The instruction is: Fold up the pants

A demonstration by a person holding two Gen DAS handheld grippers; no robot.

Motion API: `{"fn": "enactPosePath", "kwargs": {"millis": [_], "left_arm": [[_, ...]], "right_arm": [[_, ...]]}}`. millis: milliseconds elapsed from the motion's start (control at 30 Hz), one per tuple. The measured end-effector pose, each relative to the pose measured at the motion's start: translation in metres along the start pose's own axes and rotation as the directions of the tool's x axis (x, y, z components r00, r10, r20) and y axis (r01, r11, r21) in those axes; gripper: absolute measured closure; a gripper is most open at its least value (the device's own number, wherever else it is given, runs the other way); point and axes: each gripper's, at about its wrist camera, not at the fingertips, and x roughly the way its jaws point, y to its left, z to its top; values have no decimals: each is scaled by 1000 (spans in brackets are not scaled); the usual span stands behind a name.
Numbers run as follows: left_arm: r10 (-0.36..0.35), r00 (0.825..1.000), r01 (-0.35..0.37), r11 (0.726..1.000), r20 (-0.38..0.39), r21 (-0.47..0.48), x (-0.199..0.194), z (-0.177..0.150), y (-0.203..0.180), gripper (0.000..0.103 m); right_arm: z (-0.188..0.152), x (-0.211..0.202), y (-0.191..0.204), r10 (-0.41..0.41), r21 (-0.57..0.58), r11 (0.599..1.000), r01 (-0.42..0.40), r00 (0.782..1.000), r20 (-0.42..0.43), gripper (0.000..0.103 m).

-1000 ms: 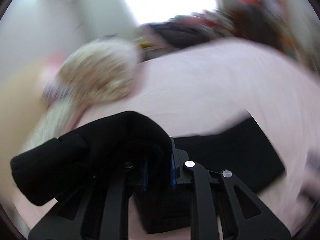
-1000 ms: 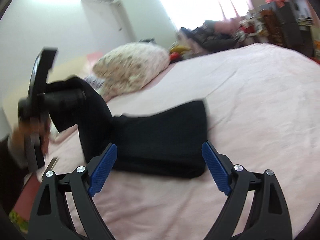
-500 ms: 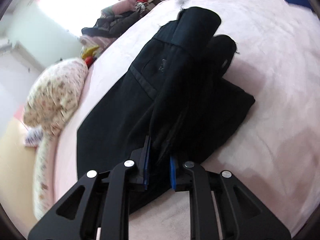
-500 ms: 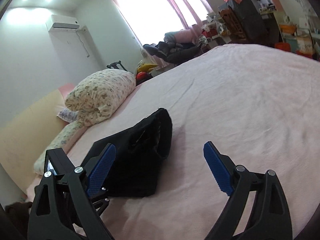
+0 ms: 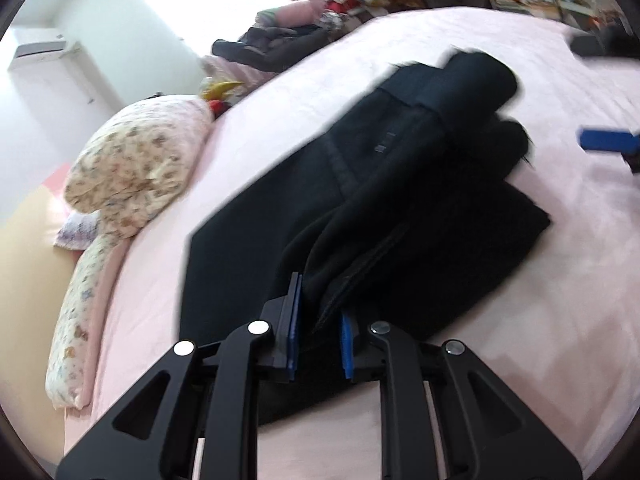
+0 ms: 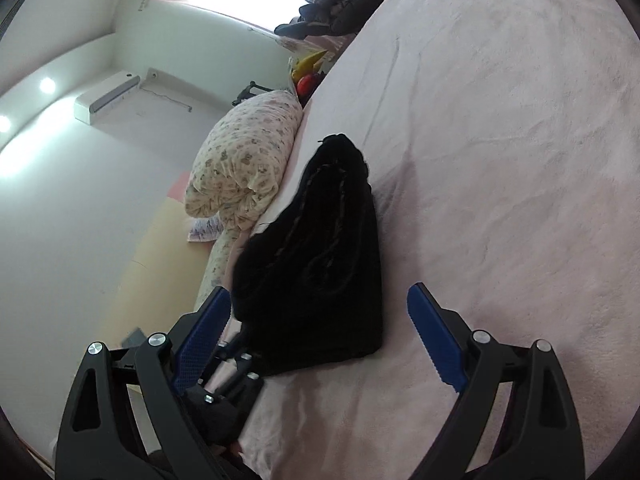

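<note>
Black cloth sits pinched in my left gripper (image 5: 318,322): an edge of the pants (image 5: 400,200), doubled over on the pink bed (image 5: 520,360). My right gripper (image 6: 320,336) hangs spread, empty, just beside. Fold nearly laid; next, I judge, release and flatten.

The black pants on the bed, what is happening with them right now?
A person with a handheld gripper in each hand is folding the black pants on the pink bed. The left gripper is shut on a fold of the fabric, laid over the rest of the pants. The right gripper is open and holds nothing. A floral pillow lies beside the pants.
</note>
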Motion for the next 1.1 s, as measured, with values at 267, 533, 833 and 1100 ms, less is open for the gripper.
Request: {"fn": "enactPosePath", "kwargs": {"millis": [267,533,833,1100], "left_arm": [[-15,1000,18,992,-24,127,-9,-18,-27,76],[-211,978,211,977,4,-23,-30,-38,-15,18],[-365,878,479,657,311,-583,-36,-56,119,3],[-324,946,268,730,26,-628,34,-57,95,3]], "right_arm": [[-2,10,7,-4,-57,998,4,1000,-3,11],[-1,4,12,5,-102,995,-2,1000,25,13],[-27,30,84,199,-354,908,-222,975,-102,22],[-69,87,74,-149,-507,861,29,969,-198,29]]}}
